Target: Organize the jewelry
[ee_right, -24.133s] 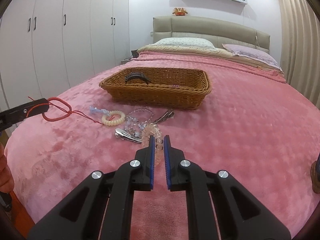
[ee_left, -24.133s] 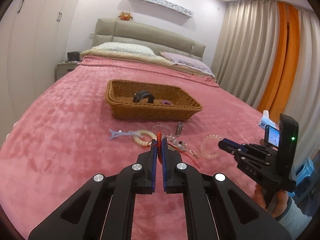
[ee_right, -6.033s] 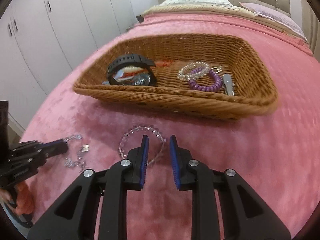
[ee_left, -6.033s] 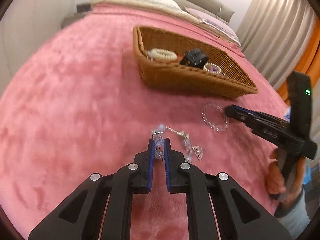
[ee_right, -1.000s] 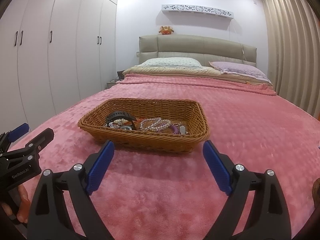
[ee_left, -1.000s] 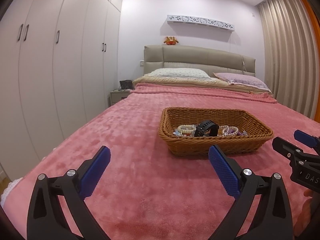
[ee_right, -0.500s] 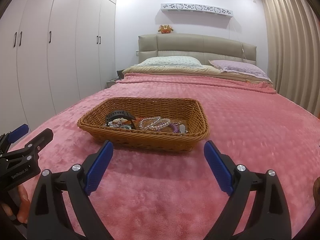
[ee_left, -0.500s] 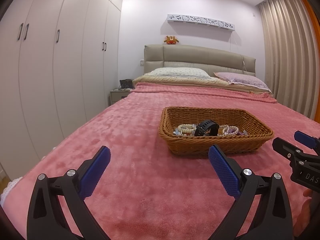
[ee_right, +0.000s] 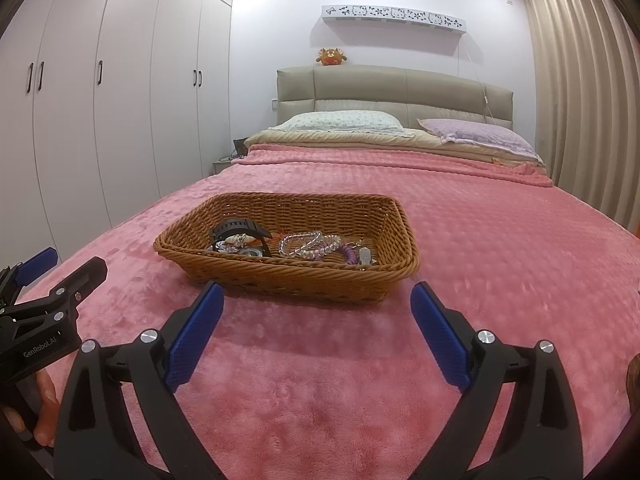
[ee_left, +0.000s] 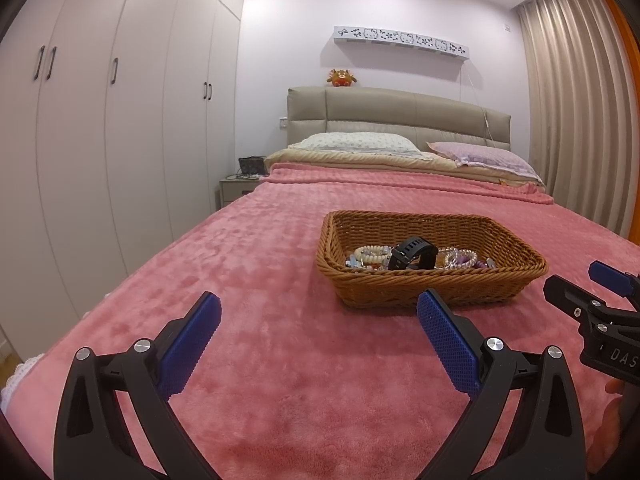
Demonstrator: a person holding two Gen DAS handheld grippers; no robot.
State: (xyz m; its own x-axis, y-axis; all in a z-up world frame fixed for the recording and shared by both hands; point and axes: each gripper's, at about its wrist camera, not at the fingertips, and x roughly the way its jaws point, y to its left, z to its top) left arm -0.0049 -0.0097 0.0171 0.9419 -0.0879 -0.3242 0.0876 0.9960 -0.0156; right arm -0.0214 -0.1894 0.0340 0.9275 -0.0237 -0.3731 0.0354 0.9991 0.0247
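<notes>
Jewelry (ee_right: 310, 245) all piled inside wicker basket (ee_right: 404, 236) on bed (ee_left: 280, 360): beads, black watch (ee_left: 412, 253). No loose pieces visible on blanket. Left gripper (ee_left: 318, 322) jaws wide apart, empty; right gripper (ee_right: 316, 312) same. Task looks finished.

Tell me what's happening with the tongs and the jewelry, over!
Left tongs open, empty. Right tongs open, empty. Jewelry sits in the wicker basket on the pink blanket. Nothing in the way.

Pink blanket (ee_left: 280, 264) covers the bed; white wardrobe (ee_left: 120, 120) alongside.
</notes>
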